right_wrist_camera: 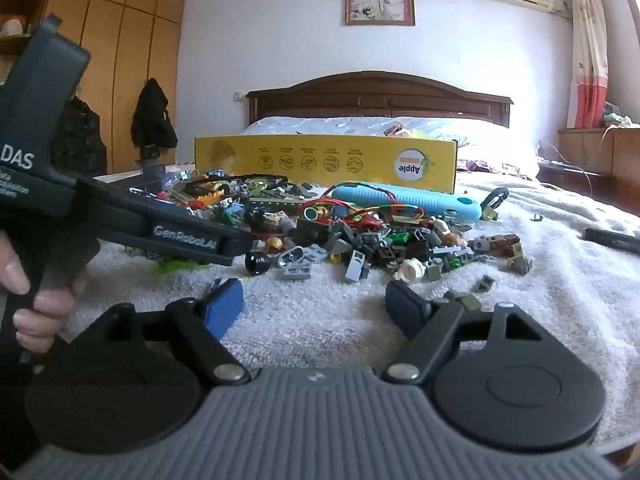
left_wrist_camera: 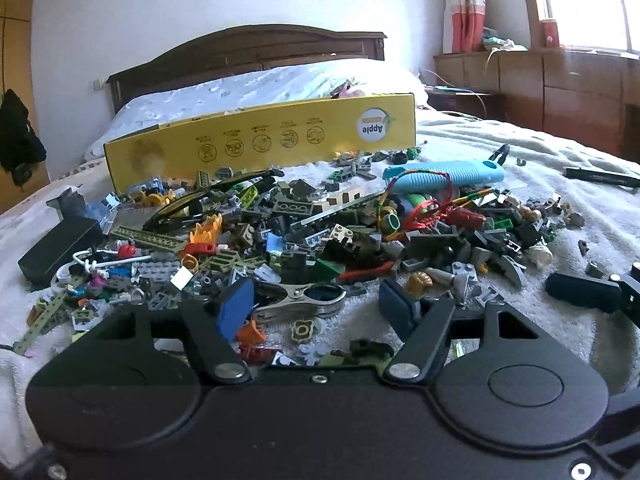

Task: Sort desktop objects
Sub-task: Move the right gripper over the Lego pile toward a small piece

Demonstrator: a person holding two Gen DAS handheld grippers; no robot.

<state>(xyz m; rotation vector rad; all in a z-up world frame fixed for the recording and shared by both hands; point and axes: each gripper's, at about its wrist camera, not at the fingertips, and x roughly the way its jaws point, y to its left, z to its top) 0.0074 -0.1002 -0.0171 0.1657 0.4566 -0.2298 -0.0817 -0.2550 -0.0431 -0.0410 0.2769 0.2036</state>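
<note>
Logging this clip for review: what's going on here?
A person holds a gripper in each hand over a pile of toy bricks on a towel-covered bed. The left gripper is open, low over a metal clip at the pile's near edge. The right gripper is open over bare towel, holding nothing. A yellow box stands behind the pile.
</note>
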